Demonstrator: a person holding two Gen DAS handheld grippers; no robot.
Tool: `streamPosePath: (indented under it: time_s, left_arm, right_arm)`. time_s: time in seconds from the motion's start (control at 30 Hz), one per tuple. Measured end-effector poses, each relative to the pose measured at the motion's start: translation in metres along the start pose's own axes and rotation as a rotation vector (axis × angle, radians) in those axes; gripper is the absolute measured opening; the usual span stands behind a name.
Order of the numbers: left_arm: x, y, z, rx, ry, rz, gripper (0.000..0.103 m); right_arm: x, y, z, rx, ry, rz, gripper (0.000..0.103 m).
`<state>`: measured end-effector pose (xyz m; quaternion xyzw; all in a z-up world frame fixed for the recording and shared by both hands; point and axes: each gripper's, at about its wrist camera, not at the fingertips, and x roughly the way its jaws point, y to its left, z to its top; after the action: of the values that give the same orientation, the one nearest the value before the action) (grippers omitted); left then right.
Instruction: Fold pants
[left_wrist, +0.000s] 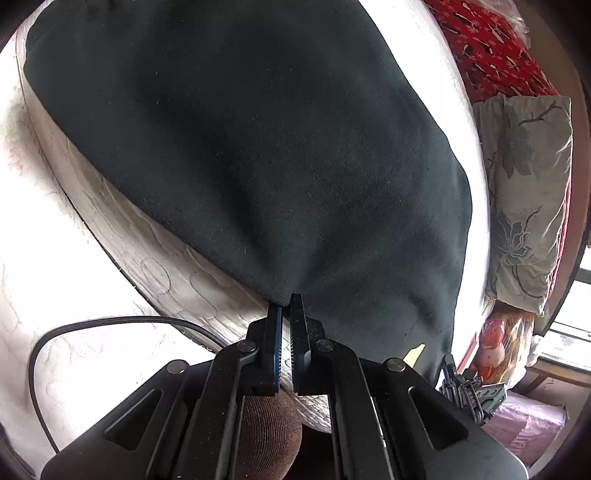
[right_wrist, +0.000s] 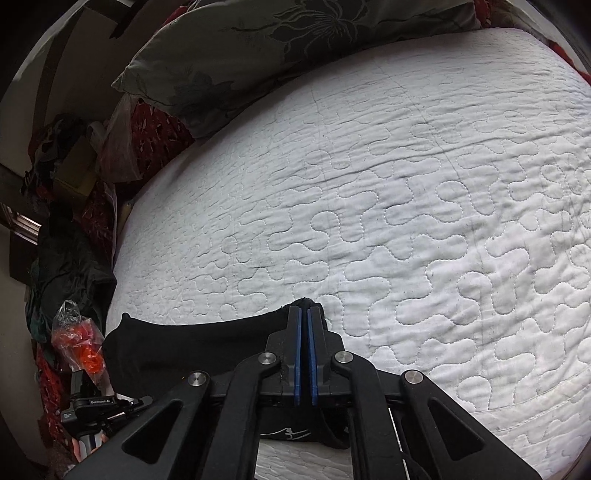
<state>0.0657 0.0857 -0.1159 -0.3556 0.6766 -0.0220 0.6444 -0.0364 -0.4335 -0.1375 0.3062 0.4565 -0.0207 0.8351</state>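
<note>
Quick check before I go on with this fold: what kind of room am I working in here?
Most likely a bedroom. The pants are spread on a white quilted mattress, a floral pillow lies at its far edge, and bagged clothes and clutter are piled beside the bed.

I'm in a lived-in bedroom at home. Under me is a bed with a white quilted mattress (right_wrist: 424, 221), its stitching in wavy loops. A grey pillow (right_wrist: 280, 48) with a flower print lies at its edge, and a red patterned cloth (left_wrist: 491, 48) is bundled in plastic beside it. Clothes (right_wrist: 66, 273) and bags are heaped along the bedside, and a window (left_wrist: 569, 317) lets in daylight.
</note>
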Motion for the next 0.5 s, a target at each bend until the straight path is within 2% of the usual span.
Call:
streamPosePath:
  time_s: [0.1,0.17,0.3,0.4,0.43,0.47,0.5]
  left_arm:
    - [-0.006,0.003,-0.003,-0.015,-0.013,-0.001,0.007]
    - [-0.011,0.006,-0.008,-0.014,-0.016,-0.012,0.019]
    - [-0.033,0.006,-0.009,0.008,-0.055,-0.072,0.019]
    - [-0.065,-0.007,0.005,0.065,-0.156,-0.029,0.019]
    - [-0.074,-0.009,0.011,0.070,-0.183,-0.020,0.021]
    - [-0.081,-0.012,0.019,0.085,-0.190,-0.029,0.031]
    - [-0.087,-0.015,0.025,0.093,-0.190,-0.031,0.036]
  right_arm:
    - [0.005,-0.003,-0.002,0.000,0.014,-0.013,0.009]
    - [0.005,-0.005,-0.001,0.008,0.026,-0.010,0.009]
    - [-0.007,-0.013,-0.001,0.025,0.013,-0.012,0.012]
    - [-0.024,-0.007,-0.002,0.004,-0.040,-0.013,0.012]
    - [-0.030,0.001,-0.001,-0.026,-0.057,-0.006,0.012]
    - [-0.033,0.011,-0.001,-0.060,-0.066,0.006,0.013]
    - [-0.035,0.023,-0.001,-0.093,-0.066,0.026,0.015]
